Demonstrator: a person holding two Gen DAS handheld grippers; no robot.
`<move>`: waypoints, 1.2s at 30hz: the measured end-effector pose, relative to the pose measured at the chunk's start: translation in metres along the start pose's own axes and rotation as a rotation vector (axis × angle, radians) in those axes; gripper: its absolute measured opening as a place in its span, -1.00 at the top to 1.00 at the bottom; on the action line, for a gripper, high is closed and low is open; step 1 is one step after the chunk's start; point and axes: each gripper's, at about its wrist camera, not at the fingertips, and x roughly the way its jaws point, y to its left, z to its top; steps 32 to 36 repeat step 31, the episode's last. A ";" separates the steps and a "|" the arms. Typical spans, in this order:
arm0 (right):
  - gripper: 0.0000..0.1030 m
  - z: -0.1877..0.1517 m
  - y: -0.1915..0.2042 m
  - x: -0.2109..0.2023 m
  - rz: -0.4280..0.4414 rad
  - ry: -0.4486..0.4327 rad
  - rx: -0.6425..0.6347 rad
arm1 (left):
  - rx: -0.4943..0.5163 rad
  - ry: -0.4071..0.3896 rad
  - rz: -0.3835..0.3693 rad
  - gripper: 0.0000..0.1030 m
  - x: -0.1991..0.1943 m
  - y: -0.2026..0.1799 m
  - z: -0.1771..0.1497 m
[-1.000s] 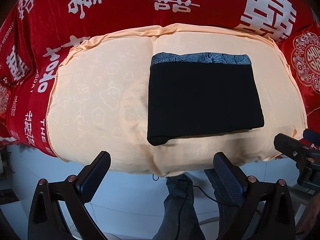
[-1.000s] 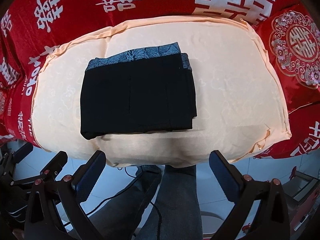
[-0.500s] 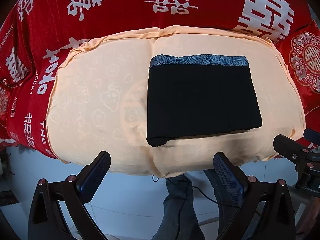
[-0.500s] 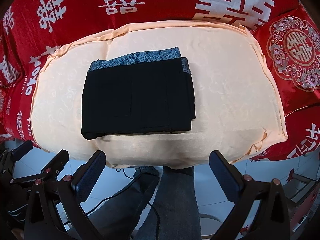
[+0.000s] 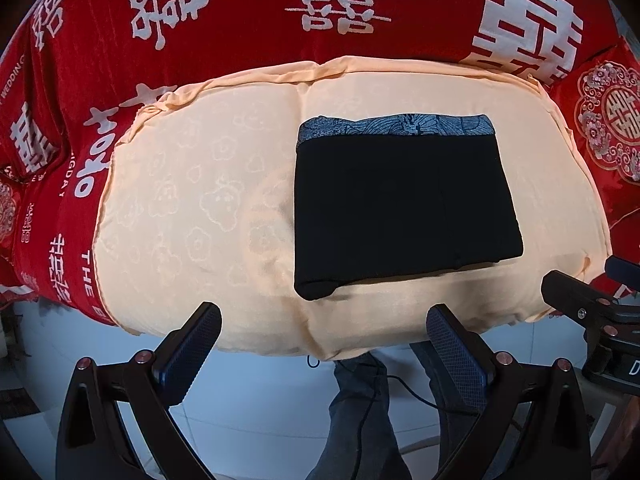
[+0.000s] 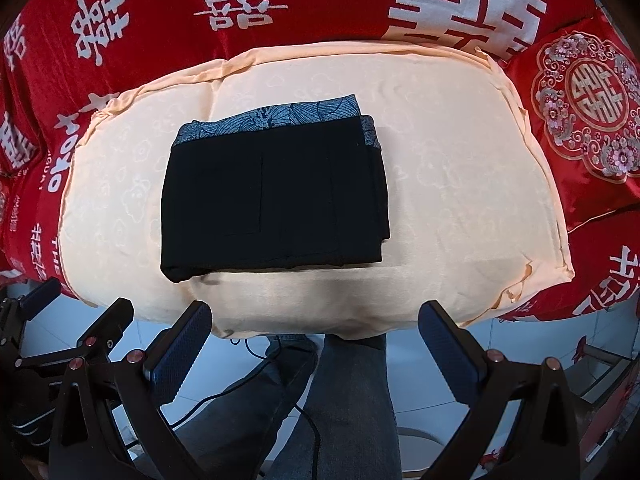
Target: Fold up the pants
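A red bedspread (image 5: 248, 12) printed with white characters covers the bed and fills the upper part of both views. On top of it lies a peach cushion cover (image 5: 192, 208) with a faint woven cloud pattern; its near edge hangs over the front of the bed. A red embroidered pillow (image 6: 580, 108) sits at the right end, touching the peach fabric.

The pants (image 5: 404, 208) lie folded into a compact black rectangle on the peach cushion cover, right of centre in the left wrist view and left of centre in the right wrist view (image 6: 276, 196). A blue-grey patterned waistband (image 5: 396, 130) runs along the far edge of the fold. Neither gripper touches the pants.

Below the bed edge, a person's legs in grey trousers (image 6: 348, 404) stand on a pale floor, with a thin black cable (image 6: 256, 384) beside them.

The left gripper (image 5: 324, 340) hovers in front of the bed with its fingers (image 5: 192, 344) spread wide and holding nothing. The right gripper (image 6: 316, 340) is in the same condition: fingers (image 6: 448, 344) wide apart, nothing between them.
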 end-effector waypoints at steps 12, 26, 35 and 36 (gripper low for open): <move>-1.00 0.002 0.001 0.003 -0.007 0.006 -0.005 | 0.014 -0.002 0.001 -1.00 0.001 -0.001 0.002; -1.00 0.003 0.003 0.004 -0.012 0.005 -0.010 | 0.018 0.002 -0.011 -1.00 0.001 0.000 0.003; -1.00 0.003 0.003 0.004 -0.014 0.004 -0.007 | 0.038 -0.019 -0.020 -1.00 -0.001 0.002 0.003; -1.00 0.003 0.003 0.004 -0.014 0.004 -0.007 | 0.038 -0.019 -0.020 -1.00 -0.001 0.002 0.003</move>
